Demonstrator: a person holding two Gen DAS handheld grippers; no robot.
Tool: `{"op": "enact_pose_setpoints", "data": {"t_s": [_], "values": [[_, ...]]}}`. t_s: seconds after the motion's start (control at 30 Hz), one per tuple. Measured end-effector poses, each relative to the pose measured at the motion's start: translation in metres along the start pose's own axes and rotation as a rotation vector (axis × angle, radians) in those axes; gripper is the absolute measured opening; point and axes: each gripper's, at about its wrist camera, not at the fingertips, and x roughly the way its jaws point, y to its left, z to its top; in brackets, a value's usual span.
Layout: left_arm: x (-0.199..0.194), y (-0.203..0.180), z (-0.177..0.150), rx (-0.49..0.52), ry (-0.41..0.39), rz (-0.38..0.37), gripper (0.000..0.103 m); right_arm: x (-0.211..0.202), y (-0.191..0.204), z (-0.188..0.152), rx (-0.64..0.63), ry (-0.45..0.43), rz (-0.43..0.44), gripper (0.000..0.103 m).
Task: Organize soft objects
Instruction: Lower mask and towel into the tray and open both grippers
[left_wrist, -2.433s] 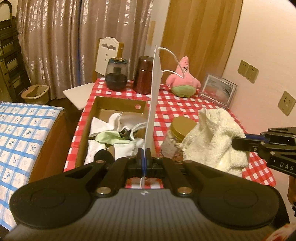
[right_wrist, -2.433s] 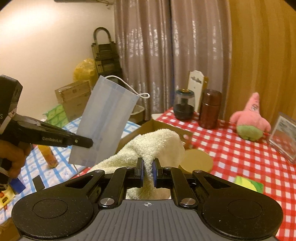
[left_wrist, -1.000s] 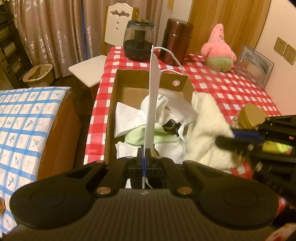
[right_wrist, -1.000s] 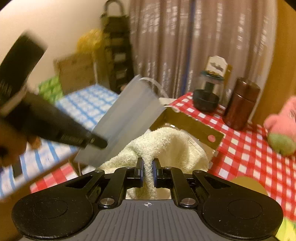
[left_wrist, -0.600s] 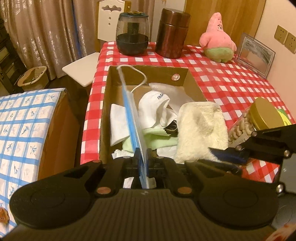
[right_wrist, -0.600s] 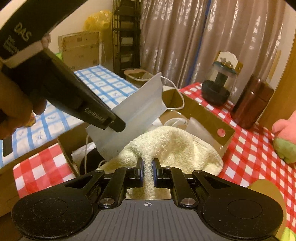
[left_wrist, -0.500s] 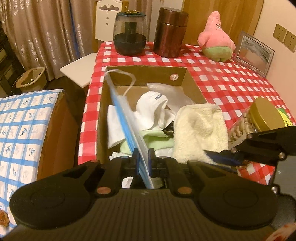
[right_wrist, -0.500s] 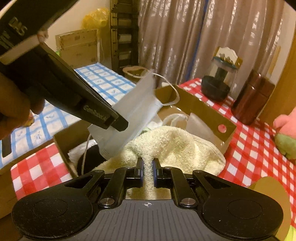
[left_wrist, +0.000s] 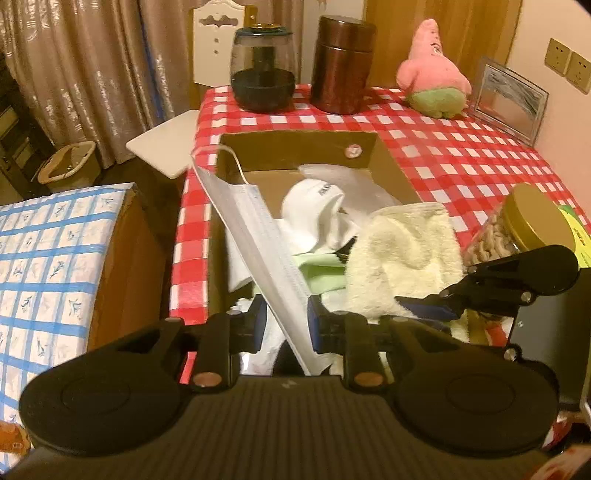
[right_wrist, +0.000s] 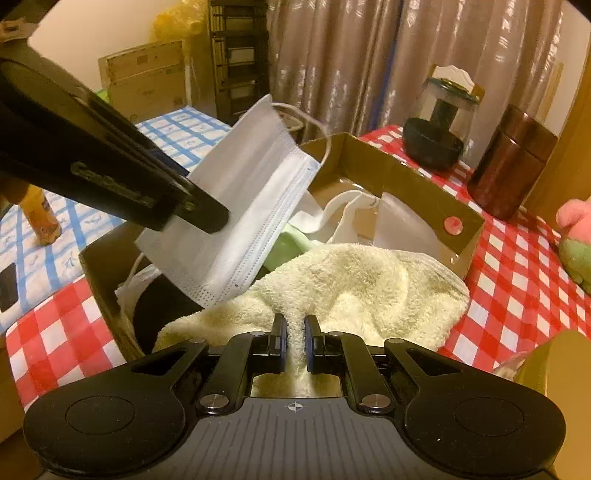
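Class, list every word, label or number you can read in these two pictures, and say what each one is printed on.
Nothing reads clearly.
White cloth in the cardboard box: dark lettering, too blurred.
Left gripper: raised lettering along its fingers, smeared by motion.
Bottle: label too small.

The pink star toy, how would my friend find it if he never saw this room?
Start at the table with the red checked cloth and look to its far end by the wall. The pink star toy sits there between a brown canister and a picture frame. It is the only pink, pointy-headed plush, wearing green shorts.
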Motion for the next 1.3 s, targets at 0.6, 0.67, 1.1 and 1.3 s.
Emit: {"op": "enact_pose_setpoints", "data": {"t_s": [0.6, 0.67, 1.1, 1.3], "values": [[0.028, -0.014, 0.021, 0.069, -0.016, -0.070, 0.021, 0.001, -0.006, -0.005, 0.034, -0.007, 0.021, 0.010], [0.036, -0.013, 0.021, 0.068, 0.000, -0.058, 0.021, 0.002, -0.006, -0.006, 0.034, -0.009, 0.019, 0.009], [0.066, 0.008, 0.008, 0.031, 0.072, -0.002, 0.021, 0.018, -0.011, 0.000, 0.058, 0.033, 0.008, 0.009], [0.073, 0.006, 0.006, 0.034, 0.080, -0.010, 0.021, 0.026, -0.009, 0.000, 0.034, 0.058, -0.007, 0.010]]}}
